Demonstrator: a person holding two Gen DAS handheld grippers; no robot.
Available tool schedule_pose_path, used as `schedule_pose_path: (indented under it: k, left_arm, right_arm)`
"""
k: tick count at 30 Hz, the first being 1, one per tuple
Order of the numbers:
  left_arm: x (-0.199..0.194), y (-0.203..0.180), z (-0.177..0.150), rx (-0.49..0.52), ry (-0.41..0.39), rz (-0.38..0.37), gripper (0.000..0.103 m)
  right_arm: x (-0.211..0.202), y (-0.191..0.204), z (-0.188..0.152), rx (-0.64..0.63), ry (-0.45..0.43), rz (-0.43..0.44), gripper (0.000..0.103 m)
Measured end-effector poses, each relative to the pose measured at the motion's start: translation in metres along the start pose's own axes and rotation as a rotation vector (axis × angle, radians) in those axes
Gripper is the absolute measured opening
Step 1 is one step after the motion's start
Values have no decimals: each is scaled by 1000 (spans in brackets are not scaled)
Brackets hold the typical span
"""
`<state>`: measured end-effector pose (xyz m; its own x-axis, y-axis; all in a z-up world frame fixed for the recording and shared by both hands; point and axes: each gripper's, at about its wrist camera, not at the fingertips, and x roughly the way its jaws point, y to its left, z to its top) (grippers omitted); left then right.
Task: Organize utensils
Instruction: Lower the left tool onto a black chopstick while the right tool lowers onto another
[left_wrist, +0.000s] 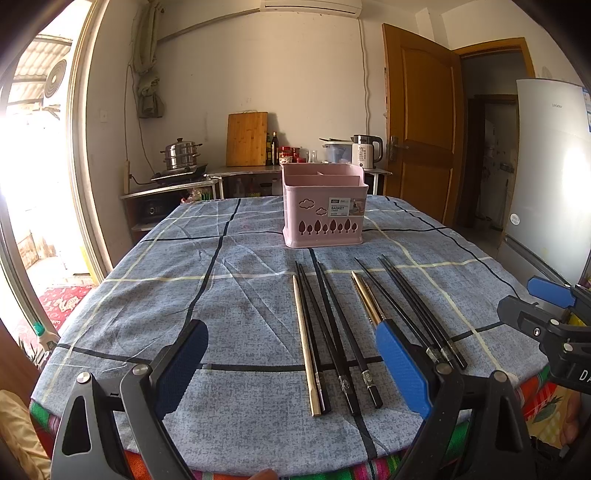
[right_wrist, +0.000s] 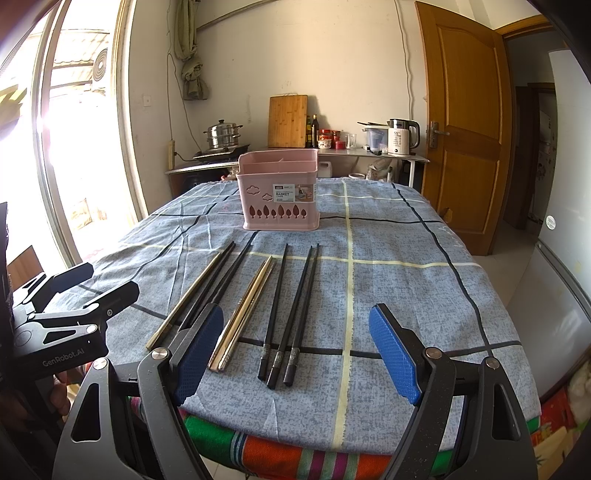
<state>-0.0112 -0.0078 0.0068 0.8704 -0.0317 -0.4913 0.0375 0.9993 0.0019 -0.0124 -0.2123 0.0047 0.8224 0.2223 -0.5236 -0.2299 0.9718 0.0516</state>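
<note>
Several chopsticks lie in a row on the blue checked tablecloth: black ones (left_wrist: 334, 332) (right_wrist: 291, 314) and gold ones (left_wrist: 304, 343) (right_wrist: 245, 314). A pink divided utensil basket (left_wrist: 323, 205) (right_wrist: 279, 190) stands upright behind them. My left gripper (left_wrist: 291, 363) is open and empty, low over the near table edge, with the chopstick handles between its fingers. My right gripper (right_wrist: 295, 347) is open and empty, also at the near edge, with the gold pair and three black chopsticks between its fingers. Each gripper shows at the side of the other's view (left_wrist: 546, 310) (right_wrist: 81, 295).
The table (left_wrist: 147, 295) drops off at the near edge over a striped cloth (right_wrist: 295, 458). A counter with a steamer pot (left_wrist: 181, 153), cutting board (right_wrist: 287, 121) and kettle (right_wrist: 402, 136) stands behind. A fridge (left_wrist: 550, 177) is at the right, a wooden door (right_wrist: 461, 122) beyond.
</note>
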Motion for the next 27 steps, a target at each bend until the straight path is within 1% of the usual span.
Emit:
schedule_pose_path:
  k: [9,16,21,23,27]
  left_arm:
    - [8,1,1,3,15,-17,93]
    - [31,1,12,19,46,-50,93]
    - [60,5,21,13,107,-54,93]
    - [72,8,25,4,127,-59,87]
    - [100,16,34,-15,191,-79,86]
  right_arm:
    - [6,-1,-3,6,10,3,81]
    - [17,-5,3,10,29,4,81]
    - [35,-9,14,16,56,9,81]
    - [43,-9,18,9,65,11,81]
    - [62,-11,27,-5,88,13,81]
